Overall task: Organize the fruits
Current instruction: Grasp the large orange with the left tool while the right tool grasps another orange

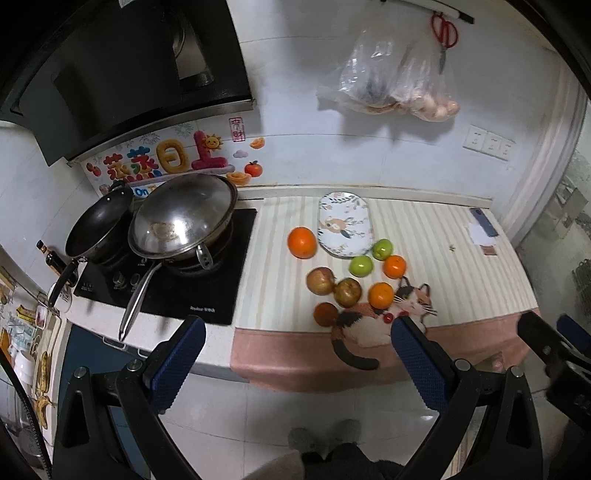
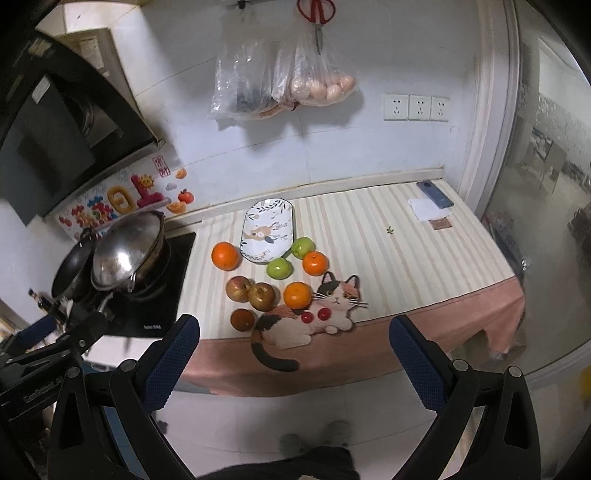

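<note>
An empty oval patterned plate (image 1: 345, 229) (image 2: 266, 230) lies on the striped counter mat. Around its near side sit several fruits: a large orange (image 1: 302, 242) (image 2: 225, 255) to its left, two green apples (image 1: 361, 266) (image 2: 279, 268), two smaller oranges (image 1: 381, 295) (image 2: 297, 294), two reddish apples (image 1: 320, 280) (image 2: 261, 296) and a dark orange fruit (image 1: 325, 314) (image 2: 242, 319) nearest the edge. My left gripper (image 1: 297, 338) and right gripper (image 2: 294, 334) both hang open in front of the counter, above the floor, holding nothing.
A stove (image 1: 166, 284) with a wok (image 1: 184, 218) and a black pan (image 1: 98, 225) stands left of the mat. Bags (image 2: 280, 81) and red scissors (image 2: 317, 14) hang on the wall. A phone (image 2: 434, 194) and paper (image 2: 428, 209) lie at the far right. The person's slippers (image 2: 314, 437) show below.
</note>
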{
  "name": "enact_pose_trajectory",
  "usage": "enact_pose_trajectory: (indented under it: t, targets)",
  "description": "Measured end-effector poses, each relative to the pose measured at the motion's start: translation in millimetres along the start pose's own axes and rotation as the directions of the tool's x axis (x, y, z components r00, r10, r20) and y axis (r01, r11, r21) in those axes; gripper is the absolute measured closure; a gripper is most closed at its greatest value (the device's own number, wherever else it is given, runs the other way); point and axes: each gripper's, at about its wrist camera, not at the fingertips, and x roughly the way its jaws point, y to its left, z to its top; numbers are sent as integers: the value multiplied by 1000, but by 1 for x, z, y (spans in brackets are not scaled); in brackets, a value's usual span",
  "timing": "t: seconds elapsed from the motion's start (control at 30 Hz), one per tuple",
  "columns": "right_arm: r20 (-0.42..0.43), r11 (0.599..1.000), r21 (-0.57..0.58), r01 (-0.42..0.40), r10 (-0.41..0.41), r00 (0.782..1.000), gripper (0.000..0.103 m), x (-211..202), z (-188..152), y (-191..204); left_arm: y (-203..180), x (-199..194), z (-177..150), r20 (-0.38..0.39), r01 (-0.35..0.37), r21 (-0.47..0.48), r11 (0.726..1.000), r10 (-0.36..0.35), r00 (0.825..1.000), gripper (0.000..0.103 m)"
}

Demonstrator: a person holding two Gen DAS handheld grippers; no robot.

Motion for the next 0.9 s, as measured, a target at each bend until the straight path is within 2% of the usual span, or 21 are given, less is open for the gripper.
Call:
enact_pose_trajectory:
  t: [0.13, 0.27, 0.47, 0.67, 0.7, 0.9]
  targets:
    - [-30, 998, 43, -36, 37, 999, 0, 32, 1, 3, 14, 34, 6, -32, 10, -15, 1000, -10, 999, 0]
    - [-82, 995, 82, -61, 68, 994, 0, 81, 2, 1, 28, 78, 13, -96, 12, -38, 999, -15, 995, 0]
    - [-193, 989, 131, -70, 95, 977, 0, 171, 12, -1, 34, 161, 29, -224, -16, -56, 998, 3, 975, 0]
    - [-324, 979, 192, -70, 131, 937, 0, 283, 27, -25, 33, 248, 43, -360, -61, -59, 996, 36, 932, 0]
    - [-338, 977, 205, -67, 135, 931, 0, 301, 29, -31, 33, 266, 46, -389, -69, -70, 995, 36, 920, 0]
    - [-428, 970, 242, -14, 119, 896, 0, 396, 52, -65, 36, 335, 72, -481, -89, -131, 987, 15, 877, 1]
